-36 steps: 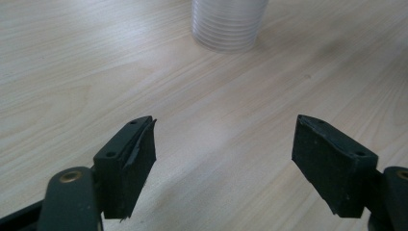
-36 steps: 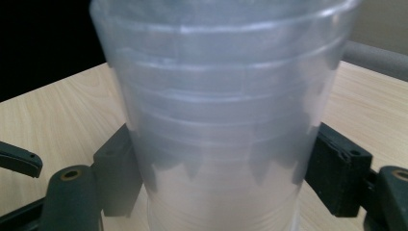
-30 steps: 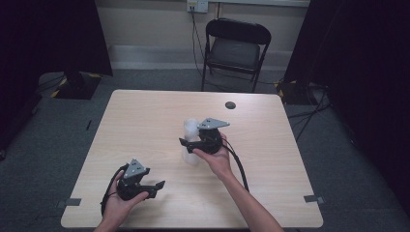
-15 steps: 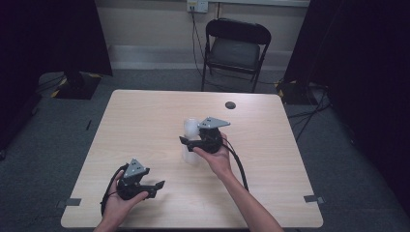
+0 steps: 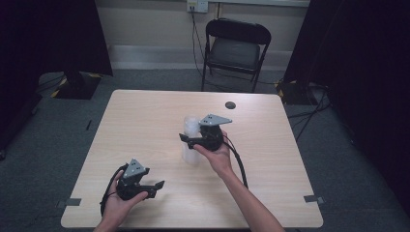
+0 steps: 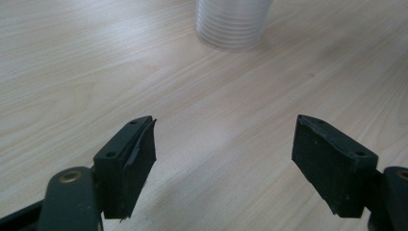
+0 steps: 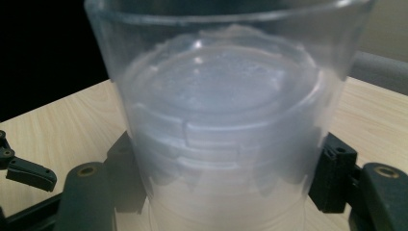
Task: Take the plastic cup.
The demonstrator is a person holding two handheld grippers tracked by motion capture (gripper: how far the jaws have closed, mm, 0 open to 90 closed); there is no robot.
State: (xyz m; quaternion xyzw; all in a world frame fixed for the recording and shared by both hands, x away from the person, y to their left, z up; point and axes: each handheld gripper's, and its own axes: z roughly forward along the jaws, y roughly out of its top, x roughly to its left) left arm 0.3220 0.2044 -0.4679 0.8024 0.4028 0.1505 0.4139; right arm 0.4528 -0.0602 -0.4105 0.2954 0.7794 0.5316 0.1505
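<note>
**Right gripper closes around a stack of plastic cups at mid-table**

Seen from above, a stack of clear plastic cups [image 5: 190,140] stands upright near the middle of the wooden table [image 5: 145,121], with the right gripper [image 5: 189,139] level against its side. The right gripper view brings out the nested rims of the cups [image 7: 226,130] one inside another, and a black jaw pressing on each flank; these jaws have just been closing, the stack between them. I cannot tell whether the innermost cup holds anything. The left gripper [image 5: 157,185] sits near the table's front edge, well apart from the stack. Its own view shows the jaws standing wide over bare wood, the ribbed base of the cups [image 6: 233,24] beyond. A small dark disc [image 5: 230,104] lies near the far edge, before a folding chair [image 5: 235,50].
</note>
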